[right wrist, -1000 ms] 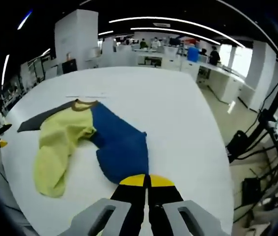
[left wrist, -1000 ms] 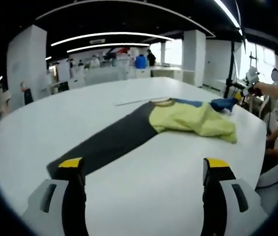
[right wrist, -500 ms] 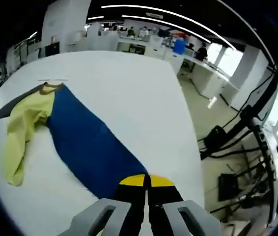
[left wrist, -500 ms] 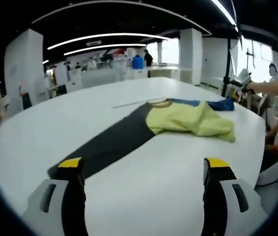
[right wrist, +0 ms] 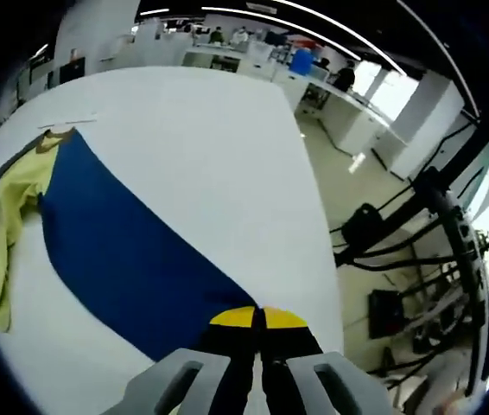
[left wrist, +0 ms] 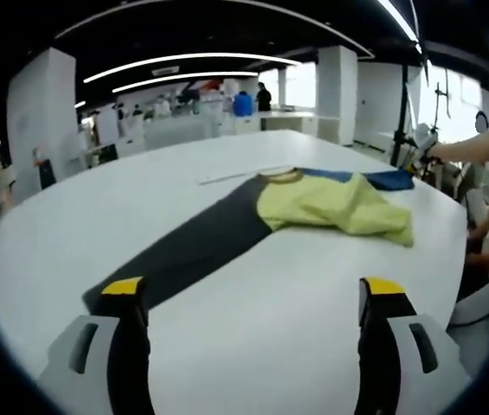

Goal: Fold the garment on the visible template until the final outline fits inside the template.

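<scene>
Now right gripper (right wrist: 263,318) fingers clamp blue sleeve (right wrist: 123,251), drawn out flat; left gripper (left wrist: 255,290) fingers open; folding not begun.

Open-plan office beyond the left claw — white pillars (left wrist: 338,93), curved ceiling light strips (left wrist: 193,60), bright windows (left wrist: 469,99), desks (right wrist: 348,108) and pale floor (right wrist: 335,186) right of the right claw

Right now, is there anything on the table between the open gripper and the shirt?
No. Bare white table lies between the left hand-held gripper, jaws apart, and the garment's dark sleeve. The right hand-held gripper is shut on the blue sleeve.
</scene>
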`<state>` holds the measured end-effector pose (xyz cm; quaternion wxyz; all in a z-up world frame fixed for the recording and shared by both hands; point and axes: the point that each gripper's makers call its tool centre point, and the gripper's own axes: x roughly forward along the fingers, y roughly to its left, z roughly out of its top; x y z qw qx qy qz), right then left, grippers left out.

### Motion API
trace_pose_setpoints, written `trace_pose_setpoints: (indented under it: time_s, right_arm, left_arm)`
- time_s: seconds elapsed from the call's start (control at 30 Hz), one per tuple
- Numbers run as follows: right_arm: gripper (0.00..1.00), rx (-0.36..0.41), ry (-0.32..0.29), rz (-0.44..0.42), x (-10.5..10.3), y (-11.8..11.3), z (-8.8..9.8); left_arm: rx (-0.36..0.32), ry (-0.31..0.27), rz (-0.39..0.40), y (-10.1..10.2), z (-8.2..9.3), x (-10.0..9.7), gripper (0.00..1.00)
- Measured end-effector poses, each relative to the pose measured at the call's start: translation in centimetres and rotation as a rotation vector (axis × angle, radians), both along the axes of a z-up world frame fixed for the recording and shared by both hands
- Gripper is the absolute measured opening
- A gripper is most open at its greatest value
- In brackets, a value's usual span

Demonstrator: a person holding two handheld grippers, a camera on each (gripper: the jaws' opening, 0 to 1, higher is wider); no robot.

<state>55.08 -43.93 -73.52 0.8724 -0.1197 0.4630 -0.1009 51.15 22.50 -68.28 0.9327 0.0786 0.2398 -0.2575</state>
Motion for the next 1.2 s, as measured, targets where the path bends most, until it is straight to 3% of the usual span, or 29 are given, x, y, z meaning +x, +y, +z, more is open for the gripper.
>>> trace_pose_setpoints:
  time_s: [0.17, 0.27, 0.4, 0.5, 0.6, 0.77, 0.87, 1.07, 1.2]
  right_arm:
    - [0.23, 0.078, -0.075, -0.073, 0.3, 0.3, 0.8]
    - [0.35, 0.170, -0.125, -0.069, 0.6, 1.7, 1.3]
    - [0.60, 0.314, -0.166, -0.056, 0.9, 4.4, 2.0]
    - [0.67, 0.405, -0.182, -0.041, 1.0, 6.4, 2.5]
    - [0.75, 0.431, -0.194, -0.005, 1.1, 8.0, 3.0]
    - [0.84, 0.554, -0.201, 0.091, 1.5, 12.3, 4.1]
    - [0.91, 0.581, -0.202, 0.176, 1.5, 15.2, 4.8]
    - [0.94, 0.682, -0.190, 0.302, 0.8, 22.0, 6.1]
    - [0.95, 0.682, -0.183, 0.383, 0.5, 25.0, 6.6]
  left_arm:
    - [-0.006, 0.005, -0.007, -0.2, 0.0, -0.1, 0.99]
    - [-0.010, 0.000, -0.015, -0.5, 0.2, -0.1, 0.99]
    - [-0.025, 0.000, -0.016, -0.7, 0.5, 0.0, 0.99]
    - [-0.021, 0.012, -0.020, -0.9, 0.5, -0.2, 0.99]
    - [-0.019, 0.007, -0.028, -1.0, 0.8, -0.4, 0.99]
    - [-0.031, -0.002, -0.031, -1.3, 1.3, -0.7, 0.99]
    - [-0.029, -0.006, -0.035, -1.4, 1.6, -0.8, 0.99]
    - [-0.036, -0.013, -0.047, -2.1, 1.8, -0.9, 0.99]
    - [-0.035, -0.018, -0.062, -2.7, 1.9, -1.2, 0.99]
